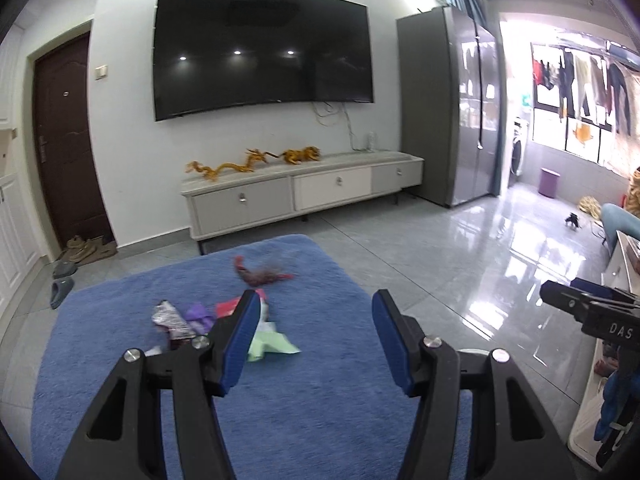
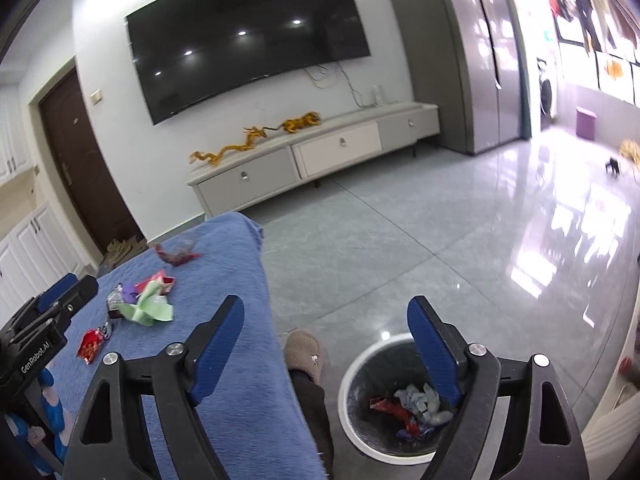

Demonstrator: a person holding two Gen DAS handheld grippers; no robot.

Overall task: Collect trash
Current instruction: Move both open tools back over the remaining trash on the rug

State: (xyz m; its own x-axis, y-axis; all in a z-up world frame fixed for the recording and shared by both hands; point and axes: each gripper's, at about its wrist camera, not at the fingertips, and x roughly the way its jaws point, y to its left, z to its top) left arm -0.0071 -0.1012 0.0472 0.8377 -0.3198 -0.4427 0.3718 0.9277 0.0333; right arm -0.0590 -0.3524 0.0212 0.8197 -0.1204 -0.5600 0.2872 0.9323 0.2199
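Trash wrappers (image 1: 224, 320) lie clustered on blue-covered desk (image 1: 320, 400), ahead-left of left hand-held gripper (image 1: 316, 342), jaws apart, empty, nearer. Right hand-held gripper (image 2: 326, 352), wide open, empty, hangs over bin (image 2: 360, 364) w/ scraps inside.

Home living room: wall television (image 1: 262, 50)

Both views ride on the handheld grippers, looking forward and slightly down along the blue fingers. The left wrist view sits over the blue cloth (image 1: 304, 400), squarely facing the wall television (image 1: 262, 52). The right wrist view (rolled, farther right) overlooks the trash bin (image 2: 352, 376). They share the television, cabinet (image 1: 304, 192), cloth and scattered wrappers (image 1: 208, 320).
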